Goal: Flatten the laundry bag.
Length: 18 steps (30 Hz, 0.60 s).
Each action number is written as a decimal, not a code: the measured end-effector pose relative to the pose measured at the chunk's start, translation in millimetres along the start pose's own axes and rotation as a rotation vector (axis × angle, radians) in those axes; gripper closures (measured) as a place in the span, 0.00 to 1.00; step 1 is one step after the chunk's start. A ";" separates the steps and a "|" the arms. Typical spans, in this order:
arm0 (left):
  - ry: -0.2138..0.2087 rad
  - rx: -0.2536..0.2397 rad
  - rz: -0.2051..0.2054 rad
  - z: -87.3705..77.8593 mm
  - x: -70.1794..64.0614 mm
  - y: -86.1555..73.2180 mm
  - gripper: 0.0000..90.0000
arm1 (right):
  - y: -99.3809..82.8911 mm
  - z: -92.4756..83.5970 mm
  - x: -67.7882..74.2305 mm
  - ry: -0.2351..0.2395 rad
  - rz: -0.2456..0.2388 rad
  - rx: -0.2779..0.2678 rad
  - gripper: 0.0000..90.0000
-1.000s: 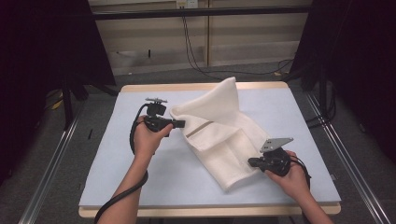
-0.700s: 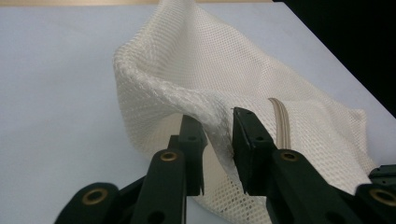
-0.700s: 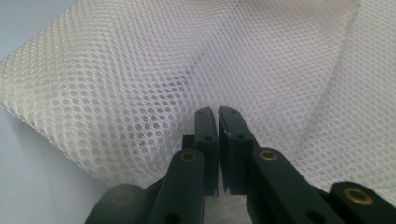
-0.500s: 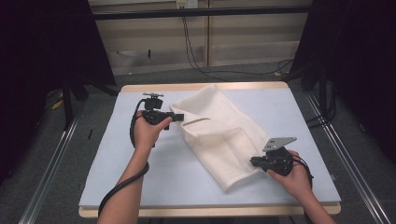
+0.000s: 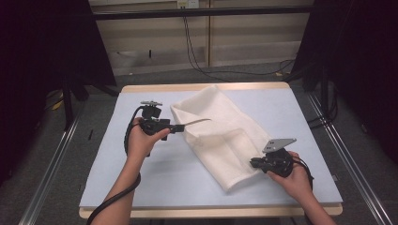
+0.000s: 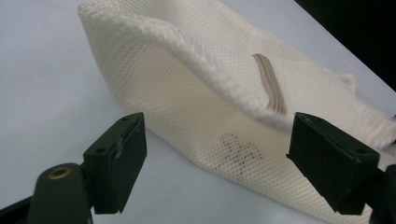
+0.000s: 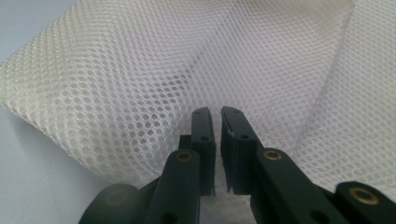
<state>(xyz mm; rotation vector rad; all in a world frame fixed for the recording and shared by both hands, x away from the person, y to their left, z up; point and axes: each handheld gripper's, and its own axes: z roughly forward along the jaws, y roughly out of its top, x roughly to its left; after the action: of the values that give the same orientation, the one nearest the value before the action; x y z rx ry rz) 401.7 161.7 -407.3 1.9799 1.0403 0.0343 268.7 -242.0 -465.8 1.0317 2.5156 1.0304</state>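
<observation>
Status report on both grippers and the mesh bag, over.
Left gripper open, jaws just opened, bag released. Right gripper shut on mesh bag, lying flat on table. Nothing in the way.

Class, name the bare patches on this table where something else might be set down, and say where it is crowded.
Free: the blue mat left of the white mesh bag, and its far-right corner. Crowded: the middle, where the bag lies diagonally between both grippers.

No readable text for you: faint dark mark on mesh bag [image 6: 240, 151], lower centre of left gripper view, illegible.
</observation>
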 end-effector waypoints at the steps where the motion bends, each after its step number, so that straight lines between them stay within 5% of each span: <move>1: 0.003 0.021 0.003 -0.4 0.5 -3.9 0.24 | 0.4 0.6 0.1 0.004 -0.003 -0.002 0.92; 6: 0.000 0.058 0.017 3.9 0.6 -10.5 0.39 | 1.5 0.5 -0.1 -0.003 -0.007 -0.002 0.91; 11: -0.061 0.094 0.028 13.8 -6.4 -10.1 0.75 | 2.1 -0.4 -0.8 0.004 -0.004 -0.010 0.91; 18: -0.040 0.044 0.072 28.7 -14.5 11.0 0.80 | 2.4 0.3 0.3 0.004 -0.002 -0.013 0.86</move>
<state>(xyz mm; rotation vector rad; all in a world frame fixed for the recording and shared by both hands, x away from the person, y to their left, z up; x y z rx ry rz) 410.6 129.2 -412.3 2.0497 0.9511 0.0115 269.9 -240.4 -464.4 1.0246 2.5087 1.0475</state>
